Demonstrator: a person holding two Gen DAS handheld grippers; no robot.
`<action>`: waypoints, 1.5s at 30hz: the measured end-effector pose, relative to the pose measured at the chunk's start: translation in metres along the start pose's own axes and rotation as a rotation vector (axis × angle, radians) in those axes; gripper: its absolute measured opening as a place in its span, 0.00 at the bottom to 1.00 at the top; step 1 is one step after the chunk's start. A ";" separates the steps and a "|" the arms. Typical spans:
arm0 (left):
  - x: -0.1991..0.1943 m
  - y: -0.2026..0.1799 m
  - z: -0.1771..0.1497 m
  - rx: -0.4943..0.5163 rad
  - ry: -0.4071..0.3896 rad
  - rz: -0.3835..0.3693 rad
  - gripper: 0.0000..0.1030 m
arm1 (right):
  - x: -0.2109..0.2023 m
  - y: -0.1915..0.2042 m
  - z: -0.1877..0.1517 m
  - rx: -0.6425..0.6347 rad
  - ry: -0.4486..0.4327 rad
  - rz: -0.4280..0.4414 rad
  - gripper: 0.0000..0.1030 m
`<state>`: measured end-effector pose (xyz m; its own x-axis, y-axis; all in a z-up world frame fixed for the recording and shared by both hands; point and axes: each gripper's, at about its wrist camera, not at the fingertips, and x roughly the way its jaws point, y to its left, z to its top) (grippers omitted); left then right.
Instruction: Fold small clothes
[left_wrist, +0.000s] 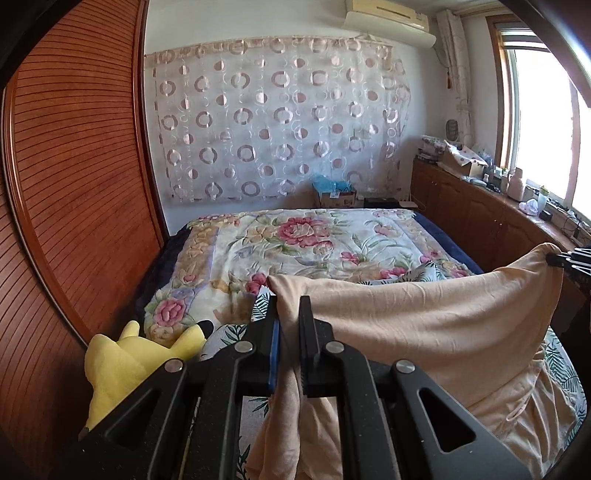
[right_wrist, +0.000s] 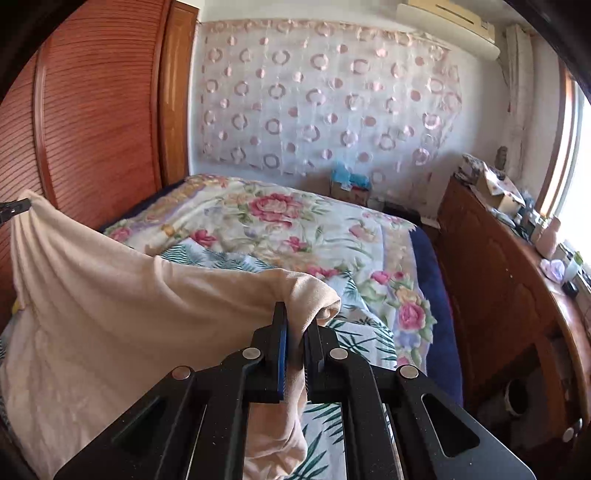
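Garment: peach cloth (left_wrist: 424, 314) is hanging stretched between the two grippers, its top edge running side to side, its lower part drooping toward the bed (left_wrist: 295, 240).
Left gripper (left_wrist: 288, 314): fingers are pinching together on one top corner; cloth is bunching through the gap and trailing down below them.
Right gripper (right_wrist: 295, 325): fingers are clamping the opposite top corner in the same way.
Long axis: it is lying along the line from one gripper to the other, across the bed's near end.
Below: a leaf-print sheet (right_wrist: 351, 332) is lying under the hanging cloth, on the floral blanket (right_wrist: 277, 214).
Nearer hand: neither; each is holding its own corner.
Coming move, my guess: both corners are needing to go down together, keeping the edge taut.
Nearby: yellow plush toy (left_wrist: 122, 365) is sitting left of the left gripper, apart from the cloth.
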<state>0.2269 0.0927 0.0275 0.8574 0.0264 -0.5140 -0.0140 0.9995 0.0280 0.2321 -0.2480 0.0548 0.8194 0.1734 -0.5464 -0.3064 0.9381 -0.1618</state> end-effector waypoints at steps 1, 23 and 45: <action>0.004 -0.002 0.001 0.003 0.004 0.002 0.09 | 0.001 -0.001 0.001 0.011 0.002 -0.018 0.07; 0.014 -0.033 -0.023 0.123 0.151 -0.080 0.72 | -0.022 0.016 -0.041 0.091 0.104 0.014 0.43; 0.029 -0.044 -0.150 0.101 0.384 -0.198 0.78 | -0.062 -0.024 -0.111 0.212 0.248 0.239 0.45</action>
<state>0.1747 0.0516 -0.1175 0.5853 -0.1420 -0.7983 0.1976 0.9798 -0.0294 0.1350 -0.3148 0.0018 0.5872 0.3409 -0.7341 -0.3460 0.9257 0.1531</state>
